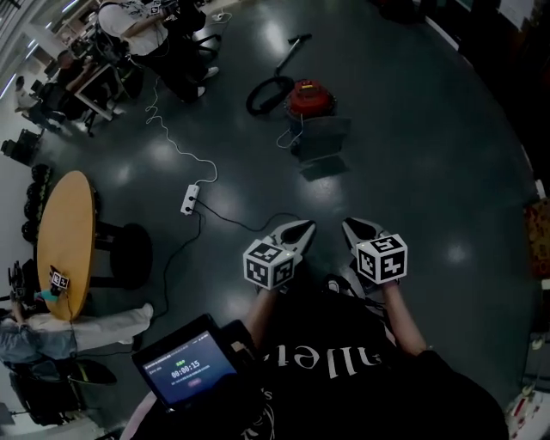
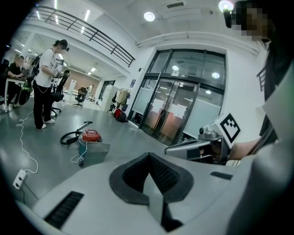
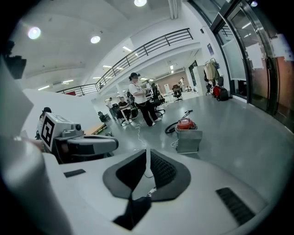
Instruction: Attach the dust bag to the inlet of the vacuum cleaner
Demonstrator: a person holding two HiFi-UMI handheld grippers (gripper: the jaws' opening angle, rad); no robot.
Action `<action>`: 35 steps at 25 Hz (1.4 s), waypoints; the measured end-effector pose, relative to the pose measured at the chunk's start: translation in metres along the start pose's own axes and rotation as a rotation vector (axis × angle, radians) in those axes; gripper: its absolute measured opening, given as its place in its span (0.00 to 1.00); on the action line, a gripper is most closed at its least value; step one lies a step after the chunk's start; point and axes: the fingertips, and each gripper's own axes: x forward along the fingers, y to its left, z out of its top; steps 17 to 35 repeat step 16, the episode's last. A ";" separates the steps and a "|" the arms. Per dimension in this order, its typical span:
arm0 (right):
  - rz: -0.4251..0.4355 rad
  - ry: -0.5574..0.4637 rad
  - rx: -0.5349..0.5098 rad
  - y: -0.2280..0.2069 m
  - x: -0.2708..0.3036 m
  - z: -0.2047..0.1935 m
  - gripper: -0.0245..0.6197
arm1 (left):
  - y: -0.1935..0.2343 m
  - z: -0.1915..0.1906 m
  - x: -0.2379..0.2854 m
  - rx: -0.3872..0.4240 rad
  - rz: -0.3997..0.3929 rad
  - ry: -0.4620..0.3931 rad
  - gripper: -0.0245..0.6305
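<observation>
A red vacuum cleaner (image 1: 309, 97) with a black hose (image 1: 268, 93) stands on the dark floor well ahead of me. A flat grey dust bag (image 1: 322, 140) lies beside it, on the near side. Both show small in the left gripper view, the vacuum cleaner (image 2: 91, 136) and the bag (image 2: 94, 153), and in the right gripper view, the vacuum cleaner (image 3: 185, 124) and the bag (image 3: 188, 140). My left gripper (image 1: 302, 229) and right gripper (image 1: 351, 227) are side by side close to my body, far from them. Both are shut with nothing between the fingers.
A white power strip (image 1: 189, 199) with white and black cables lies on the floor at the left. A round wooden table (image 1: 64, 241) and a black stool (image 1: 131, 252) stand further left. A person (image 1: 146, 21) stands by desks at the back. Glass doors (image 2: 177, 108) rise beyond.
</observation>
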 end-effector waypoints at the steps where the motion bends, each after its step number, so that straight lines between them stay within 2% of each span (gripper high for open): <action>1: 0.003 0.000 -0.002 0.002 0.000 -0.002 0.10 | -0.001 -0.001 -0.002 0.005 0.000 0.002 0.04; 13: 0.016 -0.006 0.002 0.007 0.005 -0.017 0.10 | -0.004 -0.013 -0.004 0.050 -0.008 0.030 0.04; 35: 0.026 -0.001 -0.007 0.010 0.012 -0.019 0.10 | 0.002 -0.018 -0.005 0.050 0.000 0.032 0.04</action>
